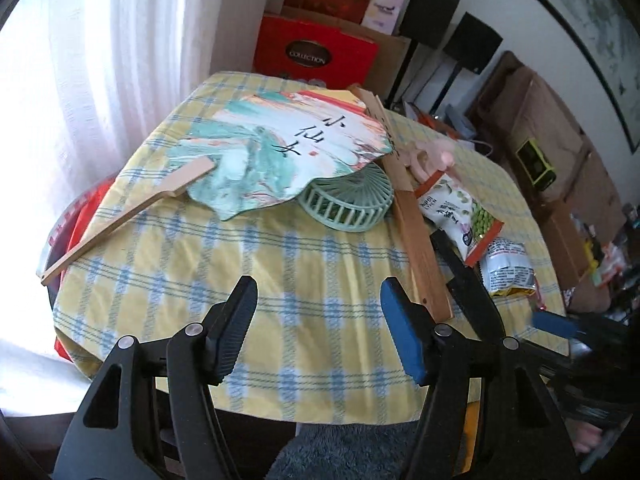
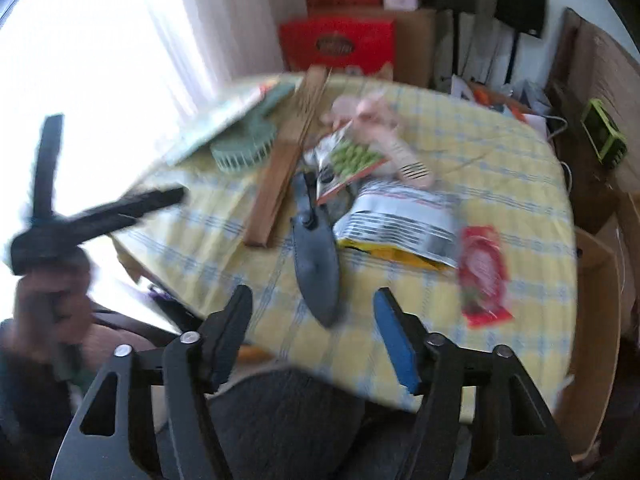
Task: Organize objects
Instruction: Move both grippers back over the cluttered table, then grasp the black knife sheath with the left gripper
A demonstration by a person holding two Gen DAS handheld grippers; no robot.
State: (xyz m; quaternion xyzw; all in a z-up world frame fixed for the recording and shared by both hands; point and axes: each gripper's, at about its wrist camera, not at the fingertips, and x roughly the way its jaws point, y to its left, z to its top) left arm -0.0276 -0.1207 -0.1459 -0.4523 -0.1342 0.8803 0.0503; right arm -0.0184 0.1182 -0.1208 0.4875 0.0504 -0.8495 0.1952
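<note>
Lying on the checked tablecloth (image 1: pixel 224 264) are one painted paddle fan (image 1: pixel 280 148), one green round fan (image 1: pixel 348 204) beneath it, one folded wooden fan (image 1: pixel 416 220), three snack packets and one dark pouch (image 2: pixel 316 256). Left gripper (image 1: pixel 318 332) and right gripper (image 2: pixel 312 332) are hovering with tongs apart, gripping nothing.

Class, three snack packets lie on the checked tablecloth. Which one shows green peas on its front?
The pea packet with the orange border, lying beside the folded wooden fan. The silver packet and the red packet show no peas.
</note>
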